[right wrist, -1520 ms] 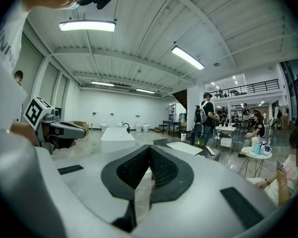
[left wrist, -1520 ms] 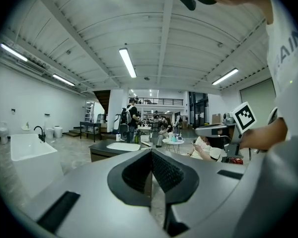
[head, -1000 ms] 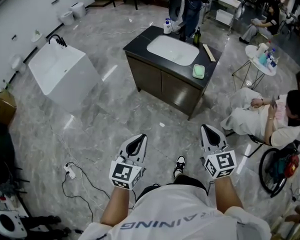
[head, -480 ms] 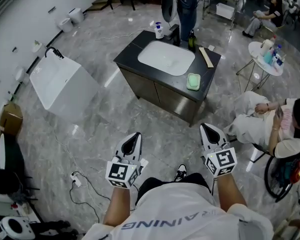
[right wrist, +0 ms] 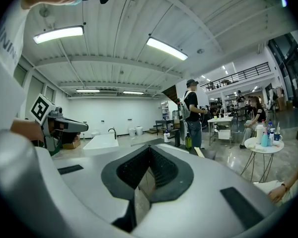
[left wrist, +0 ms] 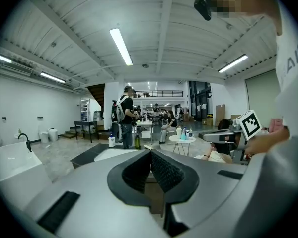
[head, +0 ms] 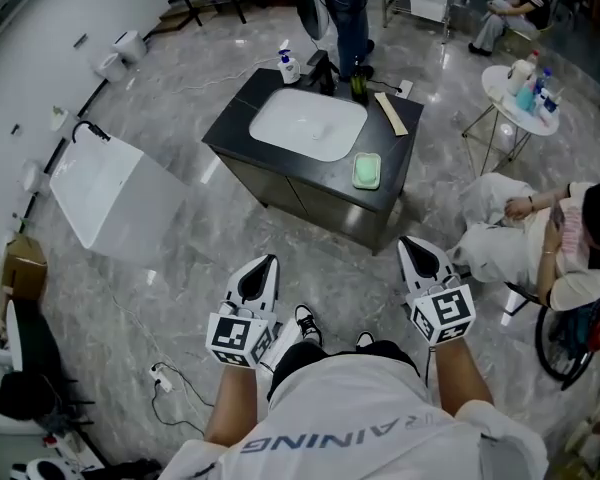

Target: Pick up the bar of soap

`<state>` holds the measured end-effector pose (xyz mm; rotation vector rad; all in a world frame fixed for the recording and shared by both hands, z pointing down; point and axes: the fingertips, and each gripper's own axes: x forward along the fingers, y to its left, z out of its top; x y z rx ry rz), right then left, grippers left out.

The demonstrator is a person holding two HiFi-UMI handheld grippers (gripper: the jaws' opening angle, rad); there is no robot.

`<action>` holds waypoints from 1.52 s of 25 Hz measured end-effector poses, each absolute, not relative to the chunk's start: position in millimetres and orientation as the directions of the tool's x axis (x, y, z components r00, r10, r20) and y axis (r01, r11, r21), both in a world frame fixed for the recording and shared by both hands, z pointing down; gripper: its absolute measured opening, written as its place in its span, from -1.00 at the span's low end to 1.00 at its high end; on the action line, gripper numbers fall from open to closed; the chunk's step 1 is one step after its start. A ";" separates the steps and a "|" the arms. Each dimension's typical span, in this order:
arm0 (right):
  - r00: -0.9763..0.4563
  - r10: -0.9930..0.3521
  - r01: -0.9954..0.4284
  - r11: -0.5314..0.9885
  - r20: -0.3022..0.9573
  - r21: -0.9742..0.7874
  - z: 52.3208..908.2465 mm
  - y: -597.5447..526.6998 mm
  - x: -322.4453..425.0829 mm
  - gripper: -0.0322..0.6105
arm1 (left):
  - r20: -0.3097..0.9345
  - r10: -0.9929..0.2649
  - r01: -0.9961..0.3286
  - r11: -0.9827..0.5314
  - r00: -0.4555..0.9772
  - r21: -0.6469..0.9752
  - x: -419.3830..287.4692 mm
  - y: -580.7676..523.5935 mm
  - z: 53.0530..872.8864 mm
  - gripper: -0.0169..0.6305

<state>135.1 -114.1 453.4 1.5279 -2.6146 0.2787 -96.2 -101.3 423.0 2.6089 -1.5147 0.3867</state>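
Both grippers sit low and close to the body, well short of the goal: the left gripper (head: 263, 265) has its fingers (left wrist: 167, 170) pressed together with nothing between them, and the right gripper (head: 417, 248) shows the same, fingers (right wrist: 162, 166) closed and empty. The bar of soap (head: 367, 171), pale green, lies flat on the dark counter (head: 238, 138), just right of the white sink (head: 307, 125) and near the front edge. So here is the first worry: arrive with fingers shut like this and the tips will only shove the bar, and with that edge so near, a shove could send it off onto the floor, or the other way, into the sink. They need to spread wide before they come down. Second worry: soap is likely slick and rounded, so a pinch on its corners or too hard a squeeze could make it shoot out sideways. Third, the surroundings are busy. A seated person (head: 540, 238) is just to the right of the path, another person (head: 345, 8) stands behind the counter, and a wooden strip (head: 390, 113) and bottle (head: 359, 85) lie beyond the soap, so a wide swing or an overreach could knock something.
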 end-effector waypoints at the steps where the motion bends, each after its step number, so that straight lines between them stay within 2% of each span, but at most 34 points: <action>1: -0.482 -0.858 -0.876 0.471 0.175 -0.107 453.8 -119.9 139.1 -0.85 | 0.268 -0.834 -0.859 -0.510 0.483 -0.041 -92.8 -109.9 425.0 -0.94; 12: -0.352 -0.911 -0.936 0.348 0.215 -0.056 457.8 -189.9 131.6 -0.85 | 0.238 -0.754 -0.771 -0.636 0.613 -0.028 -99.3 -217.7 433.1 -0.94; 19: -0.275 -0.927 -0.959 0.282 0.254 -0.010 448.1 -249.3 73.8 -0.85 | 0.243 -0.692 -0.715 -0.699 0.679 0.005 -157.3 -285.0 435.1 -0.94; 23: -0.290 -0.924 -0.957 0.285 0.249 -0.059 446.0 -281.5 22.6 -0.85 | 0.238 -0.668 -0.692 -0.722 0.705 0.025 -194.6 -321.9 435.8 -0.94; 28: -0.275 -0.922 -0.960 0.276 0.273 -0.036 448.8 -307.9 -19.1 -0.85 | 0.238 -0.630 -0.657 -0.753 0.739 0.047 -218.0 -355.4 443.5 -0.94; 38: -0.153 -0.940 -0.987 0.158 0.304 -0.011 452.0 -327.3 12.3 -0.85 | 0.247 -0.544 -0.577 -0.812 0.802 0.086 -190.0 -389.4 456.2 -0.94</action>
